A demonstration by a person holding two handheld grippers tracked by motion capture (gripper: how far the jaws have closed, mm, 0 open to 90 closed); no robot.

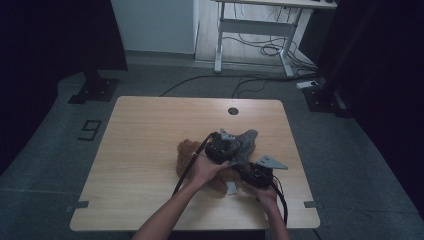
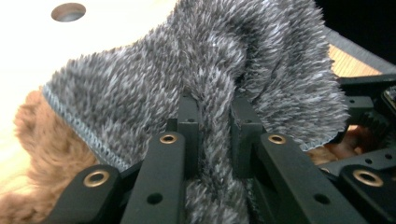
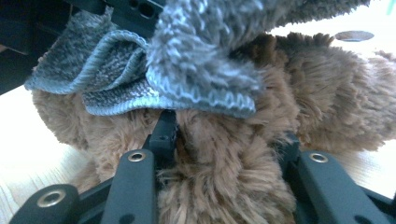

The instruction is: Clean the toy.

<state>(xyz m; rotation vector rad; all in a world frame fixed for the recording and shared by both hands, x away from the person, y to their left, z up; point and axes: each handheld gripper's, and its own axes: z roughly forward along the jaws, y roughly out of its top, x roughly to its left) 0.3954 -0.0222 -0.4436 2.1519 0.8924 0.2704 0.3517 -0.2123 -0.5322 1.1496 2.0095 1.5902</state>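
A brown plush toy (image 1: pixel 187 150) lies at the middle of the wooden table (image 1: pixel 150 130). A grey fuzzy knitted garment (image 1: pixel 246 140) hangs over it. My left gripper (image 2: pixel 215 105) is shut on a fold of this grey garment (image 2: pixel 187 60), and in the high view the left gripper (image 1: pixel 232 150) holds it up above the toy. My right gripper (image 3: pixel 227 135) is shut on the brown plush (image 3: pixel 224 182), its jaws sunk into the fur, with the grey garment (image 3: pixel 201 70) draped just above them. In the high view the right gripper (image 1: pixel 240 171) sits at the toy's near right side.
A round cable hole (image 1: pixel 233 111) sits near the table's far edge. Behind the table stands a white-legged desk (image 1: pixel 260 30) with cables on the floor under it. Black stand bases (image 1: pixel 95 90) (image 1: pixel 322 97) flank the table's far corners.
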